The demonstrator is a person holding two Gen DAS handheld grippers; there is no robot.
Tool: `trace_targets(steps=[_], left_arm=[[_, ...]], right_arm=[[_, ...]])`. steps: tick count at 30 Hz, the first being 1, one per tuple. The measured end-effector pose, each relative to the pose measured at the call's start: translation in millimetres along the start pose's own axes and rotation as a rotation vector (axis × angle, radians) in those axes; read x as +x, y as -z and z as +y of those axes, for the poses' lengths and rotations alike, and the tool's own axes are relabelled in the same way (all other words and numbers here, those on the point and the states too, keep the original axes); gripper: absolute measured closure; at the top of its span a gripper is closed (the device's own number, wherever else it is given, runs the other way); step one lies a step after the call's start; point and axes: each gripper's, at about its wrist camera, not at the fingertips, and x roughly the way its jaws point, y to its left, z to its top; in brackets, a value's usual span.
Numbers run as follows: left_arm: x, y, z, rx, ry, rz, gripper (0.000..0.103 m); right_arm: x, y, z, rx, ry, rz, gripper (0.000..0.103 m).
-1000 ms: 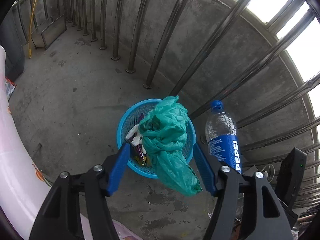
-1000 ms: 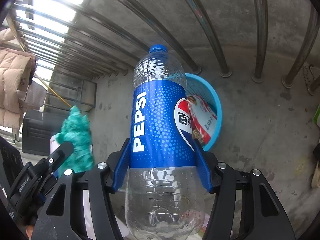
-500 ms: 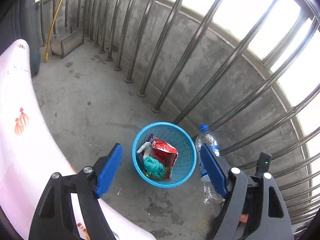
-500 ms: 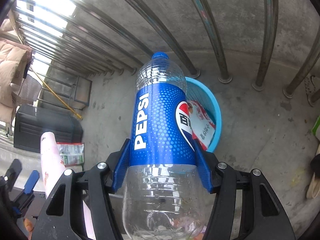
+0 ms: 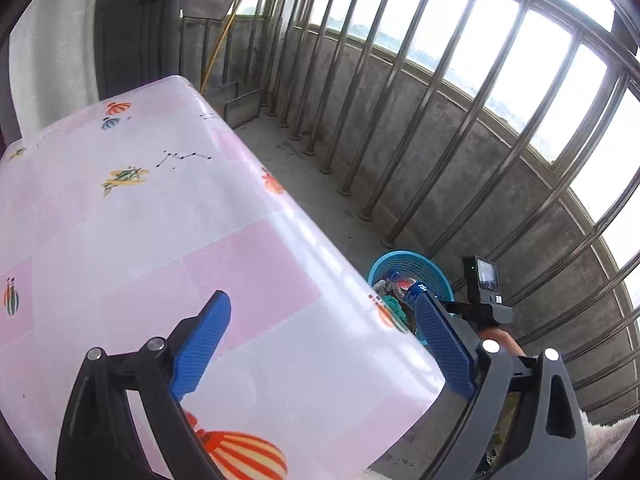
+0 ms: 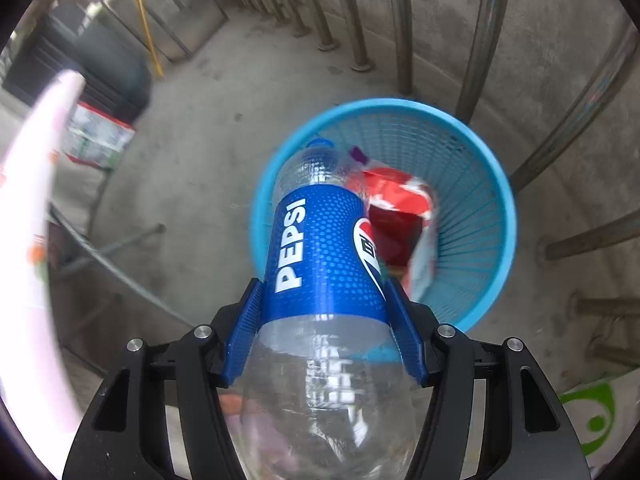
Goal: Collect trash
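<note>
My right gripper [image 6: 324, 312] points down at the floor. A big clear Pepsi bottle [image 6: 324, 248] sits between its blue fingers [image 6: 245, 328]. The fingers are opening as I look, but their pads are against the blue label on both sides, so the bottle is in their hold. The bottle's blue cap end points down and away from me, over the near rim of the blue basket [image 6: 496, 184]. Its clear bottom end is close to my camera.

The blue basket stands on the grey concrete floor [image 6: 192, 168], close to the metal bars [image 6: 484, 32] of the railing. Inside it I see a red and white wrapper [image 6: 396, 200] and something small and purple near the bottle's neck. The picture is a bit blurry, so I cannot tell more of what is in there.

My left gripper [image 5: 320, 344] is over the desk [image 5: 120, 220], which has a pink and white cloth with balloons and little planes on it. Its blue fingers [image 5: 204, 336] are wide apart and opening, and nothing is between them. Past the right finger I see the blue basket [image 5: 424, 268] on the floor beside the desk's edge, with the bottle's blue label poking over it and a bit of green trash [image 5: 394, 306] inside. The other gripper's black camera block [image 5: 484, 284] is just beside the basket.
</note>
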Motion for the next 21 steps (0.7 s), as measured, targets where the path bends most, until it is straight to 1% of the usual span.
trace_targets(steps=[1, 2, 3, 5, 7, 10, 13, 18, 21], left_arm=[[-5.1, 6.3, 7.8, -0.019, -0.003, 0.002, 0.01], [-10.7, 13.2, 16.9, -0.039, -0.006, 0.001, 0.01], [-16.3, 19.1, 23.7, -0.053, -0.015, -0.006, 0.009], [-27.9, 30.8, 37.8, -0.068, -0.05, -0.04, 0.007], [-35.8, 42.1, 46.7, -0.079, -0.088, -0.075, 0.006], [-41.0, 54.2, 57.6, -0.123, -0.094, -0.077, 0.006], [-46.5, 61.1, 65.4, -0.167, -0.086, -0.074, 0.006], [-63.9, 63.2, 69.5, -0.192, -0.087, -0.136, 0.006], [-73.9, 63.1, 70.8, -0.204, -0.093, -0.178, 0.006]], right_arm=[[8.8, -2.5, -4.6, -0.001, 0.016, 0.033, 0.034], [10.4, -3.1, -9.8, 0.006, 0.021, 0.035, 0.034], [7.4, -2.7, -11.6, 0.007, 0.034, 0.019, 0.034], [-6.9, 0.2, -12.0, -0.003, 0.091, -0.059, 0.03], [-15.1, 2.3, -14.0, 0.004, 0.103, -0.103, 0.025], [-23.1, 6.3, -17.8, 0.045, 0.083, -0.127, 0.025], [-41.5, 6.1, -17.6, 0.097, 0.068, -0.19, 0.025], [-74.0, 15.3, -20.6, 0.21, 0.033, -0.308, 0.025], [-103.8, 26.5, -19.3, 0.233, 0.006, -0.386, 0.025]])
